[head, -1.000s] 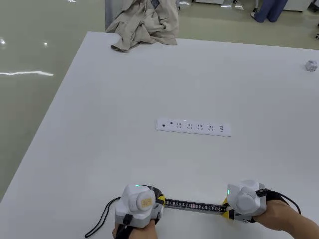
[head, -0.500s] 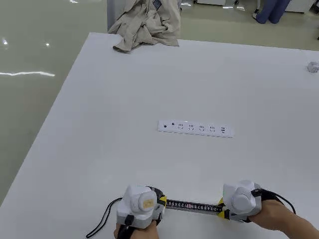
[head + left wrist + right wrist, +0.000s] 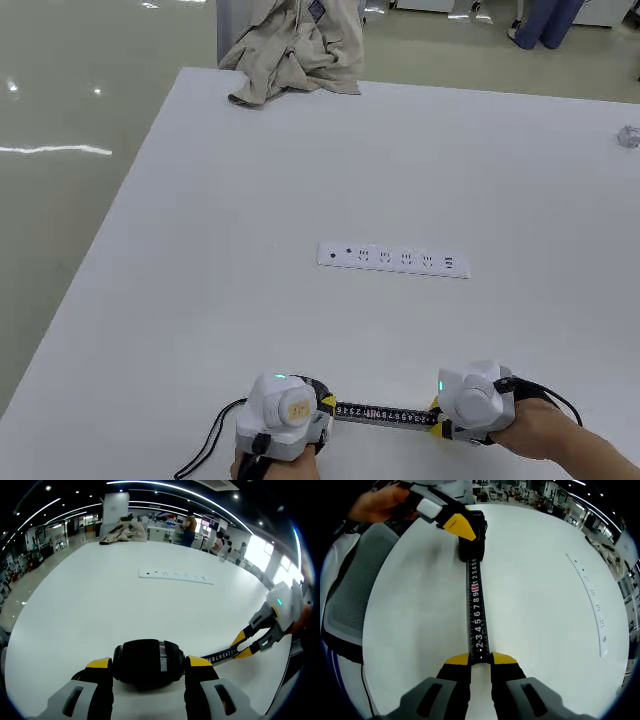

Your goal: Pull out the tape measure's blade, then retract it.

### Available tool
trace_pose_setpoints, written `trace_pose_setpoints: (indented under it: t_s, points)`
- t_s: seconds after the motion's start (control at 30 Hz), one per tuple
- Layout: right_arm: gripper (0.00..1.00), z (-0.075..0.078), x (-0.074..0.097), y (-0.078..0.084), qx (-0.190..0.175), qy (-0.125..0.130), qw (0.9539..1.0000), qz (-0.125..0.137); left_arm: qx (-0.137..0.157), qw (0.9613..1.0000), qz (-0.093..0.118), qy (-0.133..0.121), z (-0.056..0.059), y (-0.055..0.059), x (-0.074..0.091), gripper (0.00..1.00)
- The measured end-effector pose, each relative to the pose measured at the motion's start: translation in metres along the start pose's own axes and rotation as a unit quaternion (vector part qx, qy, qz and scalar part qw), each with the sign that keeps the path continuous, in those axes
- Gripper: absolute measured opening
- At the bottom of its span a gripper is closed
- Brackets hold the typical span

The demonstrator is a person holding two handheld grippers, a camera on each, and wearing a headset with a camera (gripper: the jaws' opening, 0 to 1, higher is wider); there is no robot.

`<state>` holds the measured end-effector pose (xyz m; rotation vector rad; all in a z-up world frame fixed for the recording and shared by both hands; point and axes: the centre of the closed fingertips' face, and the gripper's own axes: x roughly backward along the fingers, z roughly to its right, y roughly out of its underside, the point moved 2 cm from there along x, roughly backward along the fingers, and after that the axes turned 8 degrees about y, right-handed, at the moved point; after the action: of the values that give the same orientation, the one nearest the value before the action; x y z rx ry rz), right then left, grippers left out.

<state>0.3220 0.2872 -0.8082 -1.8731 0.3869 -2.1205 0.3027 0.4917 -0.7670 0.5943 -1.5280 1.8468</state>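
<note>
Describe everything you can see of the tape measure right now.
The tape measure has a black, rounded case with a silvery band, clamped between the left gripper's yellow-tipped jaws, close above the white table. Its blade, dark with white numerals and a red ten, is partly pulled out and runs straight to the right gripper, which pinches its end.

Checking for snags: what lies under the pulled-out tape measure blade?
The plain white table runs along both sides of the black numbered blade; the strip directly beneath is covered.
</note>
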Motion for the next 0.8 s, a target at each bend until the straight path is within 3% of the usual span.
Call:
trace_pose_setpoints:
  t_s: [0.8]
  points:
    - [0.14,0.0,-0.009,-0.02,0.01,-0.007,0.9999,0.007,0.003,1.0,-0.002,0.0,0.0,0.0,0.0,0.54]
